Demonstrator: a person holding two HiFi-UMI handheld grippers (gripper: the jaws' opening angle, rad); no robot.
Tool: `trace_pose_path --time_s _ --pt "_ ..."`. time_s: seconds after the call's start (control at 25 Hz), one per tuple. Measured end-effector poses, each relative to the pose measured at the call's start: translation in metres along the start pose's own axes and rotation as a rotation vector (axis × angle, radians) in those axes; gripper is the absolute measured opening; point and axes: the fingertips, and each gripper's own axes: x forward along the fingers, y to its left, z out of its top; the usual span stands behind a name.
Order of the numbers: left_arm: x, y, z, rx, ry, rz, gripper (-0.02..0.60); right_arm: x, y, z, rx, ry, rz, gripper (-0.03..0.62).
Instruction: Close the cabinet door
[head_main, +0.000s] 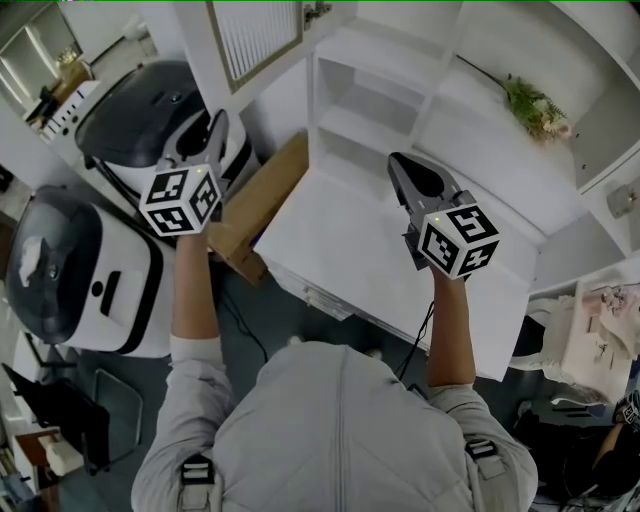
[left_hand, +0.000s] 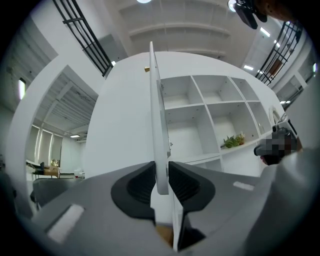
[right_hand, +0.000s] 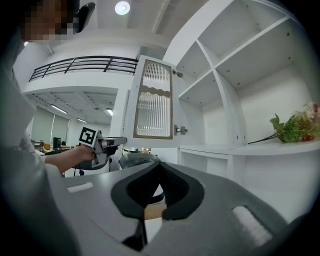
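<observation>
My left hand-held gripper (left_hand: 161, 175) clamps the lower edge of the cabinet door (left_hand: 156, 110), a flat white slab with a ribbed glass panel. It stands at twelve o'clock, long axis upright, edge-on toward me. My right hand-held gripper (right_hand: 159, 167) is closed, empty.

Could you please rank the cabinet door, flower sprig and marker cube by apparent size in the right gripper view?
Largest to smallest: cabinet door, flower sprig, marker cube. Their distances from the camera differ.

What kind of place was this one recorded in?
Likely a large office or lab hall, not a home: a mezzanine railing under ceiling lights, a white shelf unit with its cabinet door open.
</observation>
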Motion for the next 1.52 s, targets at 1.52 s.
trace_pose_path --time_s 1.52 --pt "0.122 -0.261 0.008 -0.207 -0.081 -0.546 0.144 -0.110 -0.089 -0.027 0.096 -0.009 -0.250 0.002"
